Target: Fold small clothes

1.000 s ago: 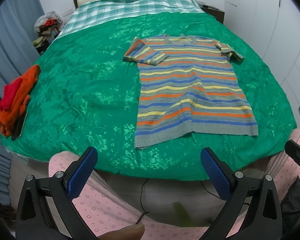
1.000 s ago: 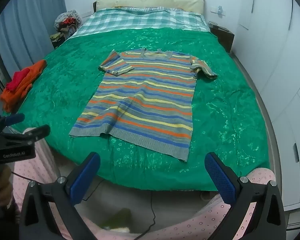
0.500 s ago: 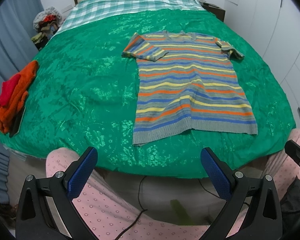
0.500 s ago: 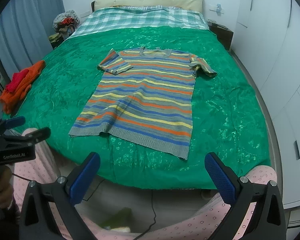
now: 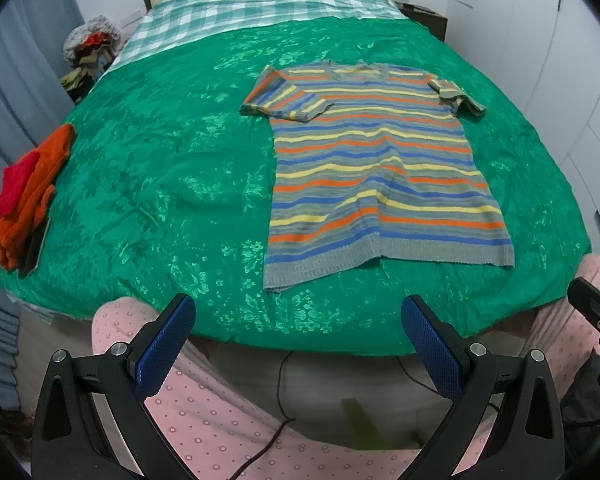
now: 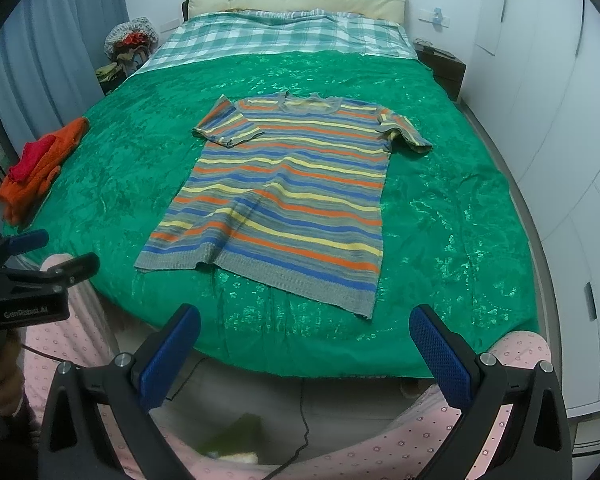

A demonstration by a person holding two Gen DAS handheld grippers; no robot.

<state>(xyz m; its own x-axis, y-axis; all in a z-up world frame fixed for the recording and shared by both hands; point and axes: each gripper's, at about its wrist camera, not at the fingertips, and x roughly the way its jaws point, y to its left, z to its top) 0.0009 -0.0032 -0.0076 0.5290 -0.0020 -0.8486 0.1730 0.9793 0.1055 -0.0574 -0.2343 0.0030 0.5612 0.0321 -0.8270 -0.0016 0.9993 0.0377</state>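
Note:
A small striped knit T-shirt, in grey, orange, yellow and blue, lies flat and face up on the green bedspread, neck toward the headboard. Its hem runs along the near edge of the bed, slightly rumpled in the middle. My left gripper is open and empty, held off the bed's foot below the hem. My right gripper is open too, empty, just short of the shirt's hem. The left gripper's fingers show at the left edge of the right wrist view.
A pile of orange and red clothes sits on the bed's left edge. A checked sheet and a pillow cover the head. White wardrobe doors line the right side. The person's pink dotted trouser legs press against the bed foot.
Both grippers have drifted forward and tilted slightly, so the shirt sits a little lower and nearer in each view. Nothing was touched and both stay open.

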